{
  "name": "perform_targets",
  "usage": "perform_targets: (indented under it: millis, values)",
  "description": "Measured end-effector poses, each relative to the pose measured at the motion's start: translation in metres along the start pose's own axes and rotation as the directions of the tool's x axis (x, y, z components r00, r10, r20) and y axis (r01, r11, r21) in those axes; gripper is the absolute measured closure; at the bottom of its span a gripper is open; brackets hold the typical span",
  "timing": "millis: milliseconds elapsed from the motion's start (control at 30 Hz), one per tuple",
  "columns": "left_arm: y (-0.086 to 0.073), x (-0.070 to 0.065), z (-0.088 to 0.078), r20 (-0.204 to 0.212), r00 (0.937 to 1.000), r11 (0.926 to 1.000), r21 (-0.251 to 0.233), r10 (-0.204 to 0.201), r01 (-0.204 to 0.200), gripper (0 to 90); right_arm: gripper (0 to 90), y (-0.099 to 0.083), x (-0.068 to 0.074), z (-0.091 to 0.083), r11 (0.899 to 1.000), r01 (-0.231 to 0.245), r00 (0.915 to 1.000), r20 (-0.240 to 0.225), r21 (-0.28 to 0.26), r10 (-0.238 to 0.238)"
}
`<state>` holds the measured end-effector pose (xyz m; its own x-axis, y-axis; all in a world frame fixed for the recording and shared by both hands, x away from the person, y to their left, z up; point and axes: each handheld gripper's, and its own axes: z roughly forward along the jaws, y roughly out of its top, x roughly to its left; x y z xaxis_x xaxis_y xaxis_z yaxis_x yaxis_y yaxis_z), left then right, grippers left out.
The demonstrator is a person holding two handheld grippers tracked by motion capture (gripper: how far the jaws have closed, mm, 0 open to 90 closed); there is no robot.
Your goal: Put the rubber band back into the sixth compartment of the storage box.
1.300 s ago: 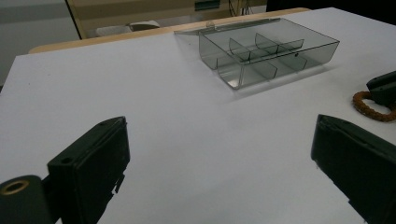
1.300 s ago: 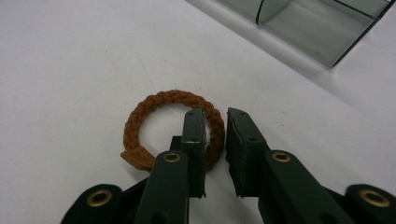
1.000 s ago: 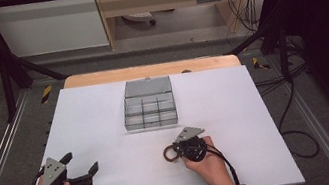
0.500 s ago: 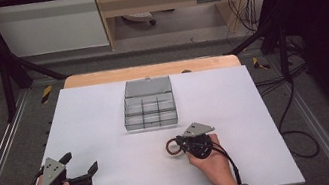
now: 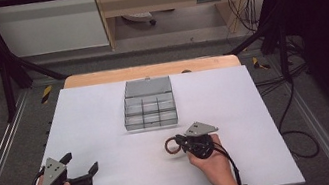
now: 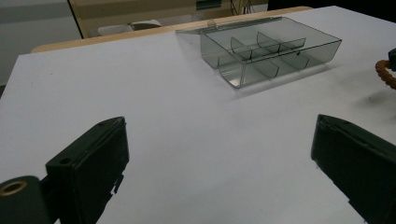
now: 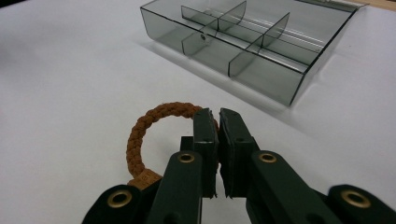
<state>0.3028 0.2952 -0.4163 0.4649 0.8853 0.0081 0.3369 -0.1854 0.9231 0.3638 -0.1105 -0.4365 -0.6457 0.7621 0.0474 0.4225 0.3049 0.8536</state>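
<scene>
Right gripper [image 7: 219, 116] clamping the brown braided ring [image 7: 154, 128] at one spot on its loop, jaws pinched nearly together on the cord, leaving the rest of the ring hanging free to the side and easy to drop flat. Ring sitting low over the white table [image 5: 106, 117], just short of the smoked plastic compartment box [image 5: 150, 110], on the person's side of it. Pointing the jaws toward the box, so likely lining up a carry into one of the near cells; which cell, cannot tell. Box sitting with lid folded flat behind it and dividers exposed, compartments looking empty, so nothing blocking a drop. Left gripper [image 5: 83, 171] parking near the left front corner of the table, well apart from ring and box, jaws spread wide and gripping nothing; probably idling as a spare, or waiting to steady the box if it slides. Risk worth watching: edge grip on a soft cord, possibly twisting or snagging on a divider wall.
</scene>
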Motion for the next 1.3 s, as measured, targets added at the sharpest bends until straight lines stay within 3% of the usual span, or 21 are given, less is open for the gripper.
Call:
perform_targets:
  millis: [67,267,633,1300]
  values:
    - [0.0,0.001,-0.001,-0.008,1.0,1.0,0.0,0.002,-0.002,4.6,85.9,0.001,0.002,-0.002,1.0,-0.015,0.9998,-0.012,-0.01,0.015]
    - [0.0,0.002,-0.002,-0.017,0.9998,1.0,0.004,-0.004,0.004,4.6,85.9,0.009,0.004,-0.007,1.0,0.0,0.9999,-0.017,-0.009,0.0]
    - [0.0,0.002,-0.001,-0.014,0.9999,1.0,0.005,-0.004,0.004,4.6,85.9,0.027,-0.004,-0.007,1.0,0.019,0.9998,-0.008,0.006,-0.019]
    - [-0.001,0.0,0.001,-0.016,0.9999,0.9999,0.014,-0.004,0.004,4.6,85.9,0.054,-0.025,-0.012,1.0,-0.002,0.9999,0.014,-0.006,0.003]
